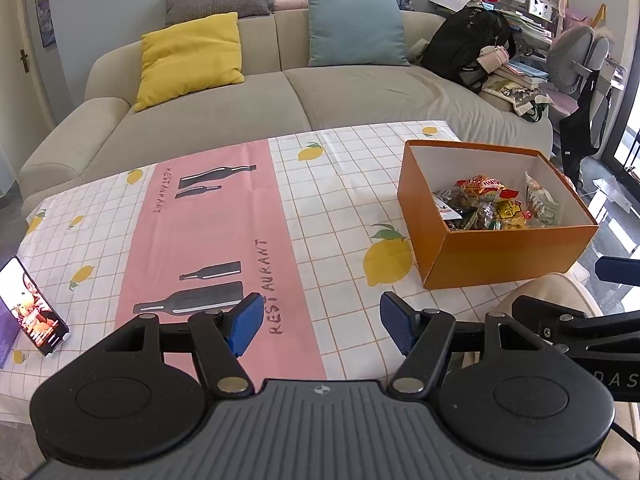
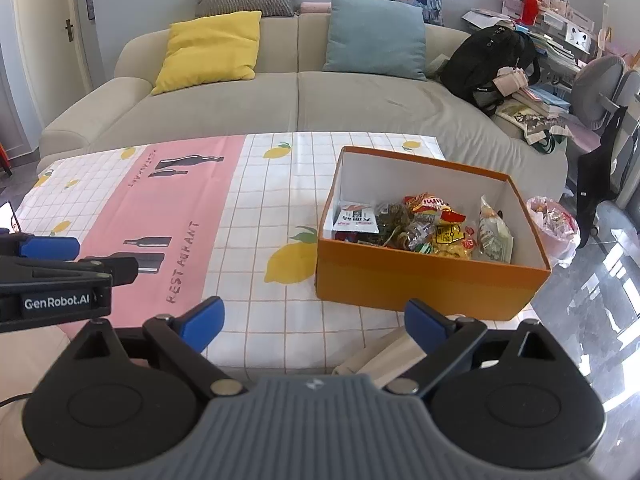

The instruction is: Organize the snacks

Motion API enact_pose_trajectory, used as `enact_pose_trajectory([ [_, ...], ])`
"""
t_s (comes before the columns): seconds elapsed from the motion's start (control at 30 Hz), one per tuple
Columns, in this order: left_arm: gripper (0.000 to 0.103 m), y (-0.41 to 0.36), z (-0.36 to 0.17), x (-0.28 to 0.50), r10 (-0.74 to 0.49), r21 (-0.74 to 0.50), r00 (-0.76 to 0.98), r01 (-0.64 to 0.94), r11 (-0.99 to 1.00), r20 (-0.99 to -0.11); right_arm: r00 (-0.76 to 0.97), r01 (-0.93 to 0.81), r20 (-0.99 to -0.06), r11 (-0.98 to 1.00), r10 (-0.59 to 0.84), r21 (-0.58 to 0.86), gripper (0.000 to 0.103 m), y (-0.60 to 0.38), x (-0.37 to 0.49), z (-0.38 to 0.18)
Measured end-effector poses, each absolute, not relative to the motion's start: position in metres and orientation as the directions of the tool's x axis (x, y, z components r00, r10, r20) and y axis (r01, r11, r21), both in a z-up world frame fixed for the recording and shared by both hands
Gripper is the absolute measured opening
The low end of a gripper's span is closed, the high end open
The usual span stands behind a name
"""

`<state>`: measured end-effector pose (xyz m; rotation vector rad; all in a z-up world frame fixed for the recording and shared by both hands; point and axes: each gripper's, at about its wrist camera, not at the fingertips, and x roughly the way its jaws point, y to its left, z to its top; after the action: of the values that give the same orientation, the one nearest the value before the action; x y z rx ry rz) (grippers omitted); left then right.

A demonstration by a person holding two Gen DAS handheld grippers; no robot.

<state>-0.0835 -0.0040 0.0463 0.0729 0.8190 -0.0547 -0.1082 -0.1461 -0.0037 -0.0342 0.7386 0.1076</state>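
Observation:
An orange box (image 1: 508, 254) with white inner walls stands on the table's right side and holds several snack packets (image 1: 494, 206). It also shows in the right wrist view (image 2: 424, 286), with the snack packets (image 2: 430, 226) piled inside. My left gripper (image 1: 322, 326) is open and empty, low over the near table edge, left of the box. My right gripper (image 2: 314, 326) is open and empty, near the table's front edge, just in front of the box. The right gripper's side (image 1: 616, 272) shows at the right of the left wrist view, and the left gripper's side (image 2: 48, 248) at the left of the right wrist view.
The table has a lemon-print cloth (image 1: 332, 208) with a pink runner (image 1: 208, 240). A phone (image 1: 36, 308) leans at the left edge. A beige sofa (image 1: 248, 108) with cushions and a black backpack (image 1: 468, 46) stands behind. A pink-lined bin (image 2: 554, 220) sits right of the table.

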Motion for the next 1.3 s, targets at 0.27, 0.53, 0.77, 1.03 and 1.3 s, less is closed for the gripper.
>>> enact_pose_trajectory([
  [0.27,0.078,-0.0025,0.0471,-0.0831,-0.026,0.040,0.685,0.080,0.996,-0.728,0.740,-0.108,-0.667,0.994,0.081,0.001,0.095,-0.1461,-0.1087,-0.0020],
  [0.53,0.078,-0.0027,0.0489,-0.0833,-0.024,0.045,0.691,0.081,0.996,-0.722,0.742,-0.108,-0.666,0.994,0.079,-0.002,0.095,-0.1458,-0.1088,-0.0021],
  [0.77,0.078,-0.0024,0.0505,-0.0829,-0.023,0.047,0.694,0.082,0.996,-0.720,0.743,-0.107,-0.664,0.994,0.079,-0.001,0.095,-0.1458,-0.1088,-0.0017],
  [1.03,0.078,-0.0014,0.0508,-0.0829,-0.024,0.046,0.695,0.082,0.996,-0.719,0.743,-0.105,-0.664,0.995,0.078,-0.001,0.096,-0.1456,-0.1088,-0.0007],
  [1.3,0.078,-0.0023,0.0510,-0.0841,-0.022,0.050,0.698,0.083,0.995,-0.716,0.743,-0.104,-0.665,0.995,0.077,-0.002,0.096,-0.1452,-0.1085,-0.0002],
])
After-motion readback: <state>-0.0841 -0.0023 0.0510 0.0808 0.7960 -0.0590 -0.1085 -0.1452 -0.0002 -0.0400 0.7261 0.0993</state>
